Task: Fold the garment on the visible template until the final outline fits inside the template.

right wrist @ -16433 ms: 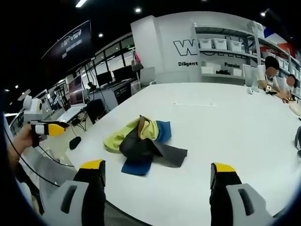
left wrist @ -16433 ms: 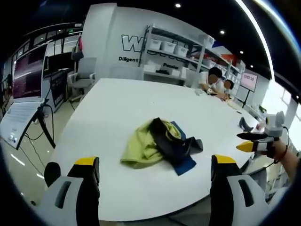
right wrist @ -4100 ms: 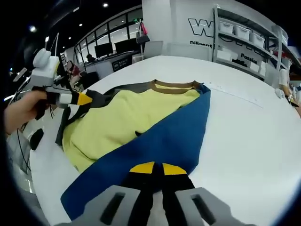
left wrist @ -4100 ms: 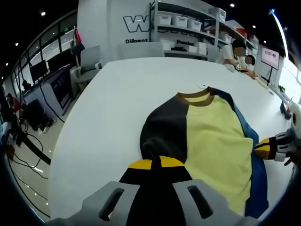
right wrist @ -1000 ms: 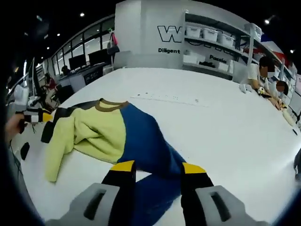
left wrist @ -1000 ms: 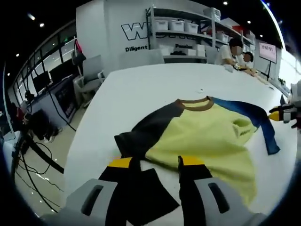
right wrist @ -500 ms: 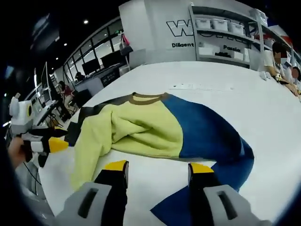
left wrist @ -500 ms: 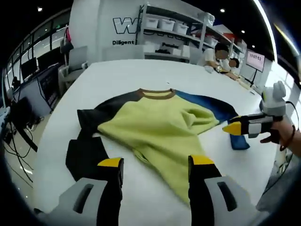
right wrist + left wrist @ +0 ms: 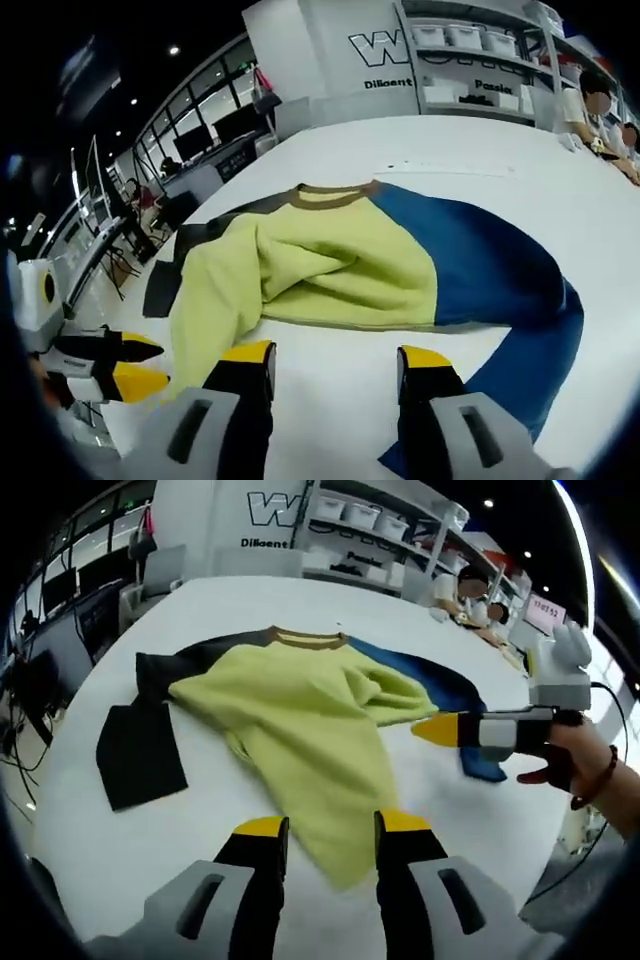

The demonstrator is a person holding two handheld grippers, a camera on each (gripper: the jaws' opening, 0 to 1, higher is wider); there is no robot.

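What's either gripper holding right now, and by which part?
Nothing. The left gripper is open above the shirt's yellow hem, with no cloth between its jaws. The right gripper is open over the bare table, near the blue sleeve.

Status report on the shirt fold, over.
Both grippers open, left gripper and right gripper holding nothing. Shirt spread on white table, yellow front rumpled, not folded yet. Nothing in the way.

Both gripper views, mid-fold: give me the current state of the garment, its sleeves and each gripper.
garment: spread on the table, yellow front rumpled, not folded yet.
black sleeve: lying flat, bent at the elbow.
blue sleeve: lying flat, curved.
left gripper: open, holding nothing, over the yellow hem.
right gripper: open, holding nothing.
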